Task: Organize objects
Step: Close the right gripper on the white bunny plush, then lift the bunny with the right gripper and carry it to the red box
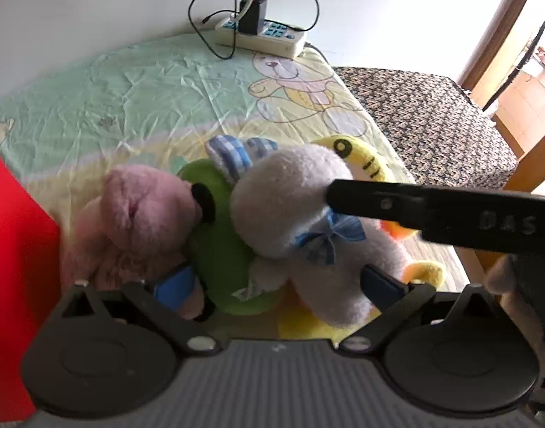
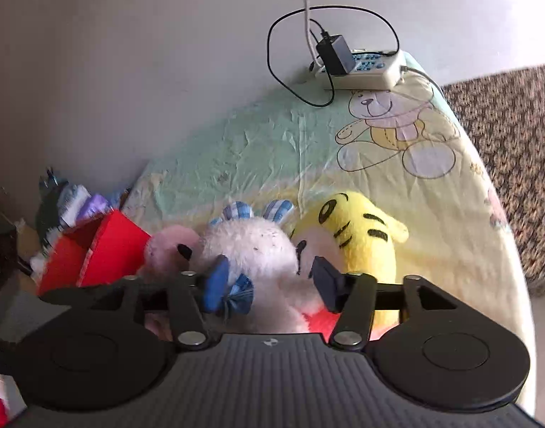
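4 soft toys sat bunched together on the worktop's pale green and yellow bear-print plastic cover (image 1: 129, 82): a fluffy white plush rabbit with blue checked ears and bow (image 1: 290, 210), a pink plush bear (image 1: 137, 221), a green plush toy (image 1: 215, 249) between them, and a yellow striped plush tiger (image 2: 361, 239) behind. A red open box (image 2: 104, 249) stood just beside them, apparently unfilled, so sorting looked barely begun. The left tongs (image 1: 276, 285) stood wide open around the rabbit's body. The right tongs (image 2: 268, 281) were open at its neck, gripping nothing.
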Action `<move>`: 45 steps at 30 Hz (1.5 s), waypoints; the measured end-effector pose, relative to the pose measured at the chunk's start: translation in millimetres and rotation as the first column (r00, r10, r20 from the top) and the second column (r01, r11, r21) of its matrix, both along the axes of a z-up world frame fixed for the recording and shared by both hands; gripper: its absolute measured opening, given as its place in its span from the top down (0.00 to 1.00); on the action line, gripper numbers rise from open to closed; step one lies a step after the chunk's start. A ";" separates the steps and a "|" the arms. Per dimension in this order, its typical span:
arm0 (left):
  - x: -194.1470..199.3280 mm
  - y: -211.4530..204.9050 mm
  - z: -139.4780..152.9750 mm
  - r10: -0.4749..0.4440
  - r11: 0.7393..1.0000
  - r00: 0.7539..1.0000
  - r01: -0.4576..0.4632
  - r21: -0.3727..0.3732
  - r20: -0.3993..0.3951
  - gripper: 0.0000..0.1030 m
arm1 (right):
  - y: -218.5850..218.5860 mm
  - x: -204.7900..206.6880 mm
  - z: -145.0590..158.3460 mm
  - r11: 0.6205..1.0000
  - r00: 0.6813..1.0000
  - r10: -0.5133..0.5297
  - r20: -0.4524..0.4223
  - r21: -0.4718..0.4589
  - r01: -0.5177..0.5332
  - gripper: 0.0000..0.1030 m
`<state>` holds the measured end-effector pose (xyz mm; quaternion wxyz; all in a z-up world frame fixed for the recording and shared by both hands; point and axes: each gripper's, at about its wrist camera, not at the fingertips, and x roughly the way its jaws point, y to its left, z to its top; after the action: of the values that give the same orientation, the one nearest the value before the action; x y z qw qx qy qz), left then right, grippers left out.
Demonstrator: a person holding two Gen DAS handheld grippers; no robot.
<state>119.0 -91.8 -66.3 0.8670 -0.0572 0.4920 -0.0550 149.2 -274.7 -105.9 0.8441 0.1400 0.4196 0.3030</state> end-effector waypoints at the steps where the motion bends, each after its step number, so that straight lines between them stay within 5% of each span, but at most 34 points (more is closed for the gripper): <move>1: 0.0 -1.5 -0.3 -0.003 1.000 1.000 0.002 0.006 0.002 0.04 | 0.6 2.4 -3.0 1.000 1.000 0.007 -0.018 0.018 -0.006 0.44; 9: 0.8 0.1 -3.7 -0.002 1.000 1.000 0.002 -0.015 -0.009 0.10 | -2.3 3.5 -14.5 0.994 0.988 0.056 -0.147 0.106 -0.041 0.54; 13: -5.5 -0.4 1.4 -0.027 0.998 0.999 0.027 -0.054 0.018 0.21 | -0.8 -2.9 -18.1 0.982 0.968 0.125 -0.219 0.165 -0.089 0.67; 17: -13.9 -11.9 1.0 -0.066 0.998 0.997 0.066 0.000 0.032 0.27 | 0.3 -9.6 -21.6 0.986 0.969 0.106 -0.225 0.149 -0.074 0.71; 23: -24.4 -10.9 6.5 -0.070 0.997 0.996 0.069 0.021 0.057 0.35 | 1.0 -18.7 -12.3 0.988 0.978 0.108 -0.178 0.132 -0.086 0.75; 45: -97.3 15.4 54.7 -0.015 0.999 0.978 0.006 0.044 0.208 0.35 | 44.7 -72.2 41.4 0.972 0.981 0.193 0.000 0.135 -0.191 0.75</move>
<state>21.6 -76.4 -11.6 0.9145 -0.0297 0.3998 -0.0549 77.1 -230.0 -64.5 0.7968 0.1572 0.4154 0.4097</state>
